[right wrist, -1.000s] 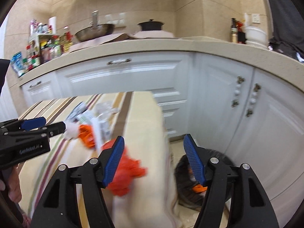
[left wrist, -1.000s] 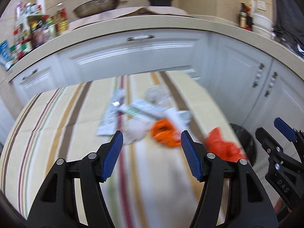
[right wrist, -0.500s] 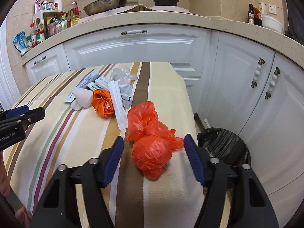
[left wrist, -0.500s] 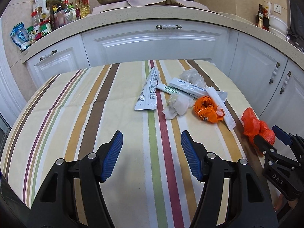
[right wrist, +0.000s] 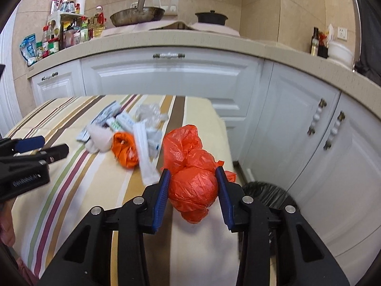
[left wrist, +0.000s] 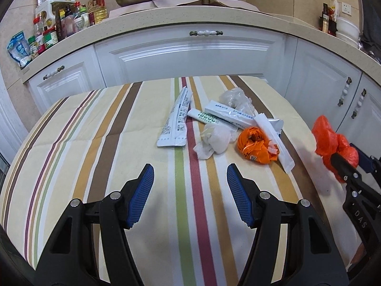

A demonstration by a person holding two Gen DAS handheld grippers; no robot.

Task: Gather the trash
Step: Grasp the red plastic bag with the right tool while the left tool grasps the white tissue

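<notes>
Bag: red plastic bag (right wrist: pixel 193 186) at the table's right edge, above the bin (right wrist: pixel 266 190)
Right gripper (right wrist: pixel 193 190): jaws closing, pads touching its bulge
Left gripper (left wrist: pixel 189 195): jaws apart, empty, facing remaining litter

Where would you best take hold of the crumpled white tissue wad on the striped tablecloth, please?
Grip the crumpled white tissue wad across its rounded bulk, coming from the near side, where the striped tablecloth is bare; tubes and an orange wrapper crowd its far and right sides.
</notes>
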